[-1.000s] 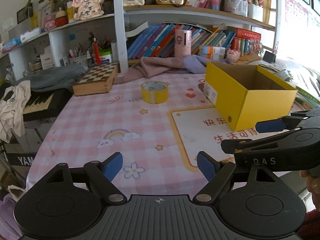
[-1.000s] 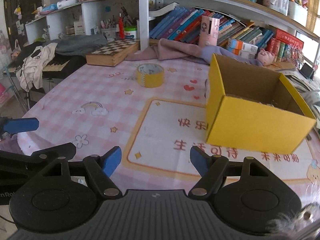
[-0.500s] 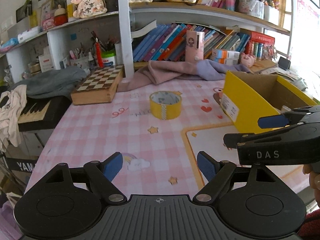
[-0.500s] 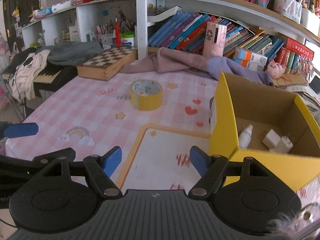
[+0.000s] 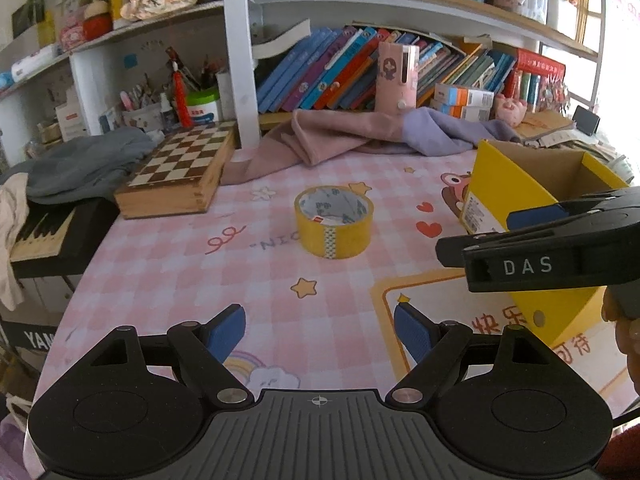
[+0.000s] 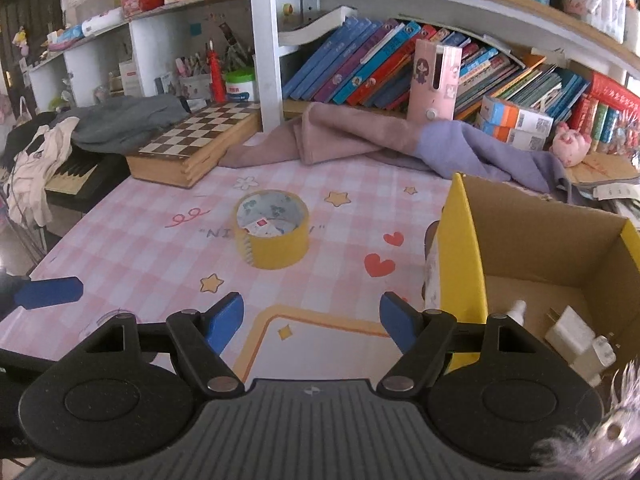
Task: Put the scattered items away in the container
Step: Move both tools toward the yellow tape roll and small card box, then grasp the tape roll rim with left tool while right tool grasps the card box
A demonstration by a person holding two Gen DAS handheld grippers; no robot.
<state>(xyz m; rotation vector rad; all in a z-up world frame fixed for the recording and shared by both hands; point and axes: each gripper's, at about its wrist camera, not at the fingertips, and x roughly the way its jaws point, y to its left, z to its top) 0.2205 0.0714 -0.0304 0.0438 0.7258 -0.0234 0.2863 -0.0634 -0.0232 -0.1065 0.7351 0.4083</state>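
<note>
Left tongs (image 5: 320, 330): blue pads spread wide, nothing between them, held above the near part of the table (image 5: 160, 264).
Right tongs (image 6: 311, 322): also spread apart and empty, close beside the left pair, low over the near edge.
Tape roll (image 5: 333, 222): yellow, lying flat on the pink checked cloth with its hole facing up, so it has no long axis to line up with; any pinch across the ring would do.
Direction: the roll lies straight ahead of the left tongs, almost centred between the pads; from the right tongs it sits ahead and slightly left.
Nearer hand: hard to separate; my judgement is that the left is better aligned.
Yellow box (image 6: 464, 248): open-topped, to the right of the roll and apart from it, next to the right tongs.
Box contents: a small white bottle (image 6: 516, 312) and white plugs (image 6: 576, 336) already inside.
Remaining: the roll looks like the last loose item.
</note>
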